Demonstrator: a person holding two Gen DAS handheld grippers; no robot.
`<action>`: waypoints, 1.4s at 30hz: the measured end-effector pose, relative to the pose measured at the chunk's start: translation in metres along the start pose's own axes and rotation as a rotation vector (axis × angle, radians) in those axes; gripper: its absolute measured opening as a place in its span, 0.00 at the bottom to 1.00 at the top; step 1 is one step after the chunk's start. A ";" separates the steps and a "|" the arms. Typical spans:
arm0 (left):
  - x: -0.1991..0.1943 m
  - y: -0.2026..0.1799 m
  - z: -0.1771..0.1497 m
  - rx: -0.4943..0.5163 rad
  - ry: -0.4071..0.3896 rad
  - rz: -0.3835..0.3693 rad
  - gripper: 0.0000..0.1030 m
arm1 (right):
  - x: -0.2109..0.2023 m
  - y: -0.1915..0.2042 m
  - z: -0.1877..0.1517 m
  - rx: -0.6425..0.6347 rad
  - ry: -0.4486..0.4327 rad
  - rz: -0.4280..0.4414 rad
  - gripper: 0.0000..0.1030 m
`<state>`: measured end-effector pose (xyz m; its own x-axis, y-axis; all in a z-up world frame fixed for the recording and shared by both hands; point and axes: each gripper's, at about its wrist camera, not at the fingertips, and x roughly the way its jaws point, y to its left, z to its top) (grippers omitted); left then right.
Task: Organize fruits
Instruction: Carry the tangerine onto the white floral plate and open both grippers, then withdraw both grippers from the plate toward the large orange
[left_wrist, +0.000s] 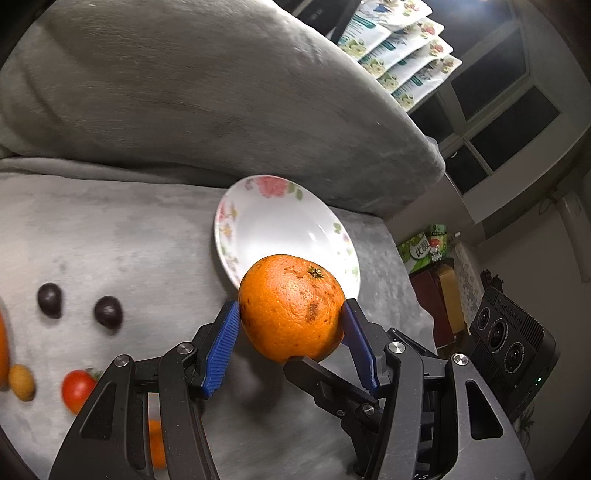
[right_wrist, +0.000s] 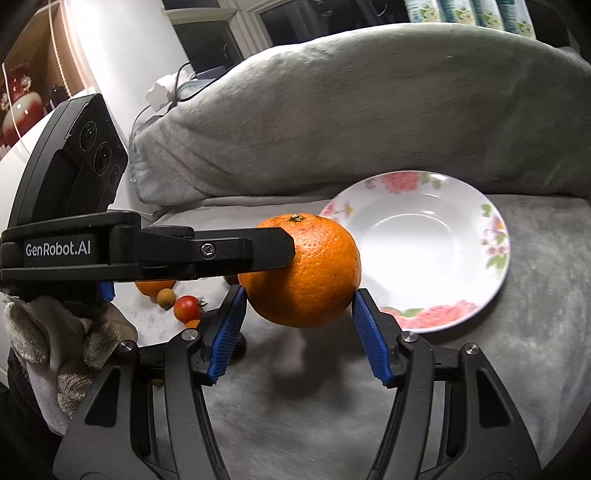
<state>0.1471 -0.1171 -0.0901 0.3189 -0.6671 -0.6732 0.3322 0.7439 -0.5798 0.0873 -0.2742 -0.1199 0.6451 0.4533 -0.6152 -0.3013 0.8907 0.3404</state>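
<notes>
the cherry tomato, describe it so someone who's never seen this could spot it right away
Start at the flowered plate on the grey blanket, then look far left to the loose small fruits. The cherry tomato lies beside a yellowish kumquat-like fruit, below two dark plums; it alone is shiny red.

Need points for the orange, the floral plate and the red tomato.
orange (right_wrist: 306, 273), right wrist view, middle of its peel
floral plate (right_wrist: 413, 236), right wrist view, bare white centre
red tomato (left_wrist: 77, 389), left wrist view, middle of its skin
</notes>
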 end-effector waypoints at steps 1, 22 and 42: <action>0.002 -0.002 0.000 0.000 0.003 -0.001 0.55 | -0.001 -0.003 0.000 0.004 0.001 -0.003 0.61; 0.007 -0.019 0.011 0.014 0.003 -0.012 0.52 | -0.035 -0.027 0.009 0.029 -0.074 -0.066 0.58; -0.037 -0.014 0.005 0.030 -0.129 0.056 0.55 | -0.065 -0.043 0.001 0.063 -0.127 -0.145 0.68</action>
<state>0.1353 -0.1030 -0.0540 0.4489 -0.6254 -0.6382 0.3366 0.7800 -0.5276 0.0590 -0.3424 -0.0935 0.7632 0.3087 -0.5677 -0.1570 0.9407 0.3006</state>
